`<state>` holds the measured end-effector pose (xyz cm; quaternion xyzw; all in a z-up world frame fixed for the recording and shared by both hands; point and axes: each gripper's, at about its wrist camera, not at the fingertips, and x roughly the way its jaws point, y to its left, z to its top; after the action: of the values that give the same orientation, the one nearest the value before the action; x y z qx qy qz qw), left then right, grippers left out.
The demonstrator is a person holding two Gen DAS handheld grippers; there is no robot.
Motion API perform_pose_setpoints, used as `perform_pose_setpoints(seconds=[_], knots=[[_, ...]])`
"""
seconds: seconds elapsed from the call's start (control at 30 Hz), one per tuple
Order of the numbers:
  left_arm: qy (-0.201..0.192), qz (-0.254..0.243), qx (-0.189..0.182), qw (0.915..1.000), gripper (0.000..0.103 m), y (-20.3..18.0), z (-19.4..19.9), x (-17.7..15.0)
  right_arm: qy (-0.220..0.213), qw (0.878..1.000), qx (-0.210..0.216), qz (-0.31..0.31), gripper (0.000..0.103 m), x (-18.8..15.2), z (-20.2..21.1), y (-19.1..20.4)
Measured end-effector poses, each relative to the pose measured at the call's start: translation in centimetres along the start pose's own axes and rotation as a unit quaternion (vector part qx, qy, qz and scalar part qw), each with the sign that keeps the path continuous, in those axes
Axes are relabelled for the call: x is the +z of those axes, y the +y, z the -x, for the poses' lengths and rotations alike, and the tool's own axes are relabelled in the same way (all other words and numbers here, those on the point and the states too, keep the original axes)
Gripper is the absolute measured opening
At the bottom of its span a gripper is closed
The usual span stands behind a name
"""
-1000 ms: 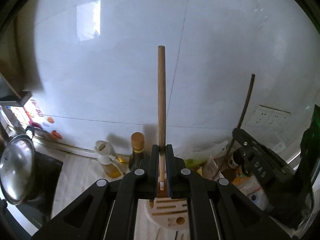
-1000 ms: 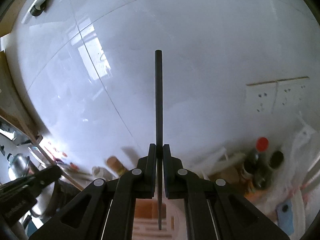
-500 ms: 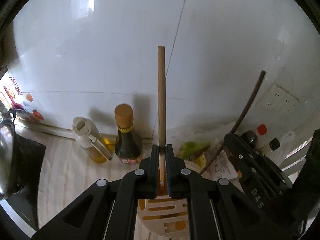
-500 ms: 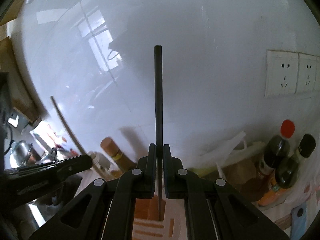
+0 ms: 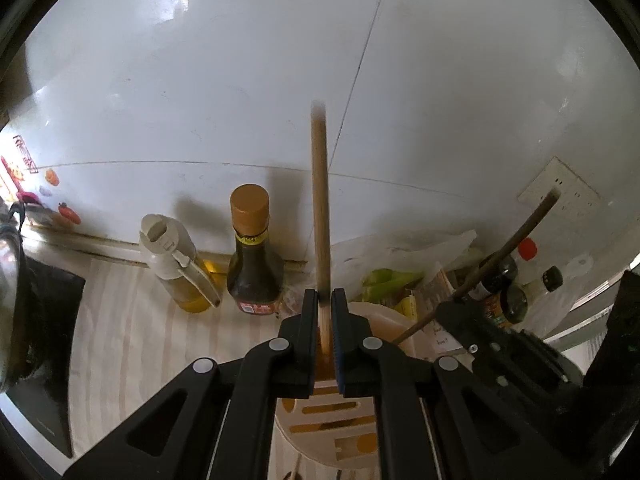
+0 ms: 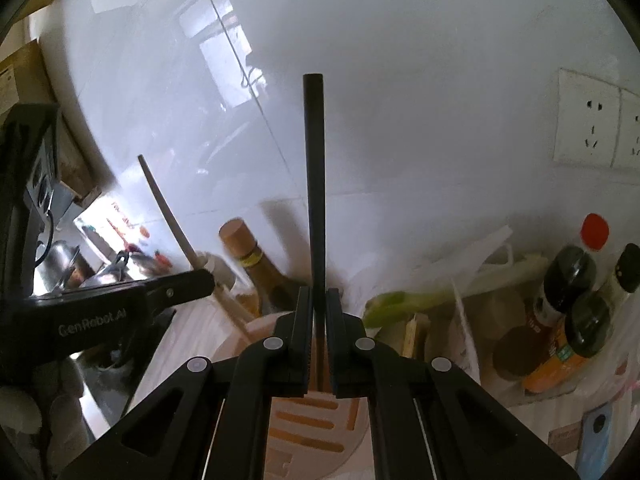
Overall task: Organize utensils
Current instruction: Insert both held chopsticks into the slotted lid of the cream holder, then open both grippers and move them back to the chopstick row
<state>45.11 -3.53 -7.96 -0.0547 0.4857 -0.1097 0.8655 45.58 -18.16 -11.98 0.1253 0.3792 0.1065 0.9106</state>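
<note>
Far left on the desk (image 5: 120, 320), a pale-capped oil bottle (image 5: 176, 268) and a dark sauce bottle (image 5: 253, 264) are standing against the white tiled wall (image 5: 200, 80).

Next comes the left hand-held gripper (image 5: 326, 320), which is clamping a wooden utensil handle (image 5: 320, 208) between narrow jaws, the stick pointing up and away from the camera. Directly below its fingers a round slotted utensil holder (image 5: 332, 432) is sitting on the desk, with several slots showing.

Further right, the right hand-held gripper (image 6: 318, 312) is pinching a black utensil handle (image 6: 314, 180) in the same upright way, also over the holder (image 6: 312, 424). The lower ends of both utensils are hidden behind the fingers, so I cannot tell whether either tip is already inside a slot.

At the far right, a plastic bag with green vegetables (image 6: 400, 300) and a cluster of condiment bottles (image 6: 568, 320) are crowding the corner beneath a wall socket (image 6: 588, 120).

The step in hand looks like lowering both utensils into the holder at once. The next move probably calls for lining each tip up with a free slot, keeping the two grippers from knocking together, lowering straight down, then easing the jaws apart once each utensil is seated.
</note>
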Motion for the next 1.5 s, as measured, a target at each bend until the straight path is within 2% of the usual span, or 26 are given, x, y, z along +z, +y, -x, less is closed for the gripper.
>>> perform_pose_setpoints(seconds=[0.03,0.1,0.13,0.17,0.2,0.23,0.27,0.33,0.37,0.4,0.43,0.47,0.53,0.57,0.67,0.9,1.1,1.4,1.5], knots=[[-0.006,0.001,0.002,1.0,0.008,0.0,0.5,0.0,0.007,1.0,0.005,-0.003,0.008,0.0,0.0,-0.1],[-0.015,-0.002,0.019,0.9997,0.009,-0.1,1.3,0.2,0.013,1.0,0.011,-0.01,0.017,0.0,0.2,-0.3],[-0.022,-0.004,0.024,0.9995,0.016,-0.2,1.8,0.3,0.012,1.0,0.013,-0.015,0.03,0.1,0.6,-0.5],[-0.029,-0.006,0.034,0.999,0.035,-0.2,2.4,0.3,0.009,1.0,0.013,-0.02,0.037,0.1,1.0,-0.6],[-0.035,-0.006,0.044,0.9984,0.049,-0.2,2.8,0.3,0.007,1.0,0.012,-0.022,0.038,0.2,1.3,-0.6],[-0.045,-0.006,0.055,0.9975,0.074,-0.1,3.4,0.3,0.004,1.0,0.011,-0.026,0.038,0.2,1.8,-0.7],[-0.055,-0.006,0.061,0.9966,0.081,0.0,4.0,0.1,0.002,1.0,0.007,-0.028,0.041,0.3,2.3,-0.8],[-0.07,-0.007,0.077,0.9946,0.081,0.3,5.0,-0.5,-0.001,1.0,-0.006,-0.03,0.048,0.1,3.2,-0.9],[-0.07,-0.007,0.082,0.9941,0.085,0.5,5.2,-0.8,0.0,0.999,-0.019,-0.029,0.054,-0.1,3.6,-0.9],[-0.072,-0.008,0.084,0.9938,0.091,0.7,5.4,-1.3,0.0,0.999,-0.026,-0.027,0.059,-0.2,3.8,-0.9],[-0.075,-0.009,0.086,0.9935,0.103,0.9,5.6,-1.9,0.003,0.999,-0.046,-0.024,0.072,-0.6,4.2,-0.9],[-0.077,-0.01,0.089,0.9931,0.103,1.1,5.7,-2.3,0.004,0.998,-0.063,-0.023,0.084,-0.9,4.5,-1.0],[-0.077,-0.015,0.107,0.9911,0.103,1.3,5.9,-3.5,0.003,0.996,-0.091,-0.02,0.096,-1.5,5.1,-0.9],[-0.076,-0.017,0.111,0.9907,0.103,1.4,5.9,-4.1,0.004,0.993,-0.114,-0.017,0.099,-2.0,5.5,-0.9],[-0.072,-0.017,0.118,0.9903,0.103,1.8,5.9,-5.7,0.007,0.989,-0.144,-0.025,0.101,-3.1,6.5,-1.3],[-0.034,-0.018,0.11,0.9932,0.103,2.2,4.4,-10.3,0.033,0.981,-0.183,-0.059,0.102,-6.5,8.6,-2.8],[0.025,-0.053,0.124,0.9905,0.103,1.7,1.3,-15.5,0.091,0.972,-0.197,-0.088,0.102,-12.1,8.7,-5.3],[0.109,-0.067,0.125,0.9838,0.103,1.6,-3.1,-21.6,0.171,0.953,-0.217,-0.126,0.101,-19.9,7.2,-9.0],[0.13,-0.071,0.131,0.9803,0.103,1.9,-4.5,-23.0,0.192,0.946,-0.214,-0.15,0.092,-21.9,6.7,-10.0]])
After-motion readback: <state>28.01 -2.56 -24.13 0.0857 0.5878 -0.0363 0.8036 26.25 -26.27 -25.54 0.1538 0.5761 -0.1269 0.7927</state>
